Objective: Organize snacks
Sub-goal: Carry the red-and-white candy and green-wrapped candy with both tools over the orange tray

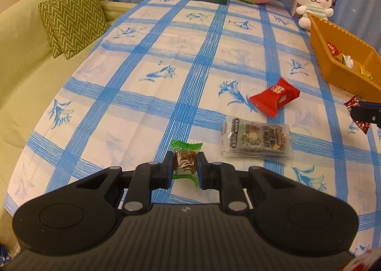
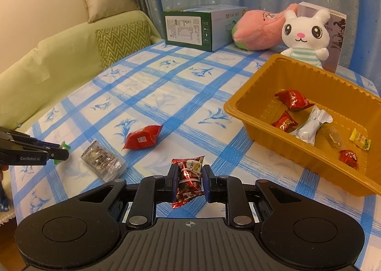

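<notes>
My left gripper [image 1: 185, 166] is shut on a green-wrapped candy [image 1: 185, 160] just above the blue-checked tablecloth. My right gripper [image 2: 189, 179] is shut on a red foil candy [image 2: 188, 179], held over the cloth in front of the orange tray [image 2: 252, 114]. The tray holds several wrapped snacks. On the cloth lie a red snack packet [image 1: 273, 96] [image 2: 142, 139] and a clear-wrapped nut bar [image 1: 257, 140] [image 2: 102, 160]. The left gripper with its green candy shows at the left edge of the right wrist view [image 2: 57, 152]. The right gripper shows at the right edge of the left wrist view [image 1: 364, 114].
A green carton [image 2: 188, 29], a pink plush [image 2: 257, 30], a white bunny plush [image 2: 304, 35] and a printed box [image 2: 337, 40] stand along the table's far edge. A green sofa [image 1: 28, 56] with a zigzag cushion [image 1: 73, 21] runs along the left side.
</notes>
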